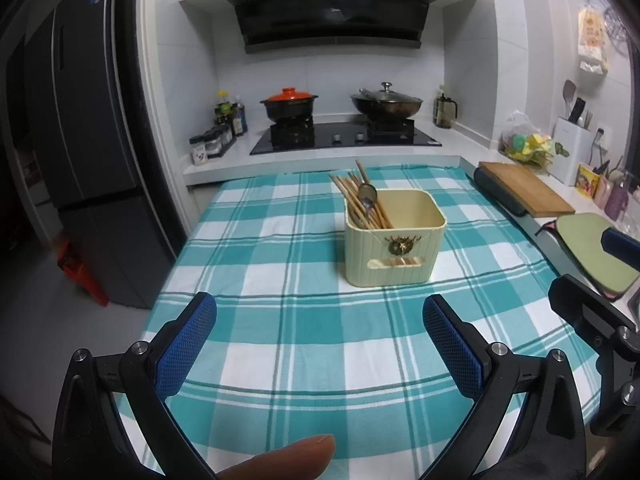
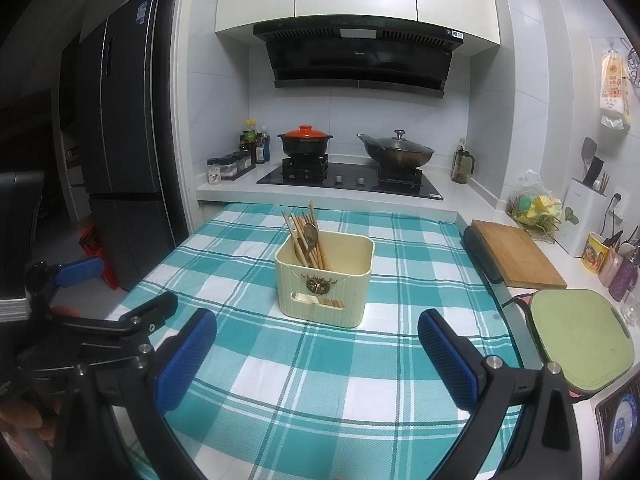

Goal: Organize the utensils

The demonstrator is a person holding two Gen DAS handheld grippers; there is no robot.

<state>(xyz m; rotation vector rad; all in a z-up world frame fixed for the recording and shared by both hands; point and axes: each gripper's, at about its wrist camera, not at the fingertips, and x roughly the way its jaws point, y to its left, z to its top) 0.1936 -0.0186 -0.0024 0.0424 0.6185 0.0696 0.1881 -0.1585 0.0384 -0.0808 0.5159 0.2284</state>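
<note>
A cream utensil holder [image 1: 394, 240] [image 2: 325, 280] stands on the teal checked tablecloth [image 1: 280, 264] [image 2: 304, 376]. Several wooden chopsticks [image 1: 356, 196] [image 2: 298, 228] and a metal spoon [image 1: 366, 194] [image 2: 310, 234] lean in its left half; the right half looks empty. My left gripper [image 1: 320, 312] is open, low over the cloth and short of the holder, with nothing between its blue pads. My right gripper [image 2: 318, 326] is open too, just short of the holder. Each gripper shows at the edge of the other's view.
A wooden cutting board [image 1: 524, 186] [image 2: 516, 258] and a green board [image 1: 596, 252] [image 2: 580, 340] lie on the right counter. The stove [image 2: 352, 182] with two pots is behind the table. A dark fridge [image 2: 124, 132] stands at the left. A fingertip [image 1: 280, 460] shows at the bottom.
</note>
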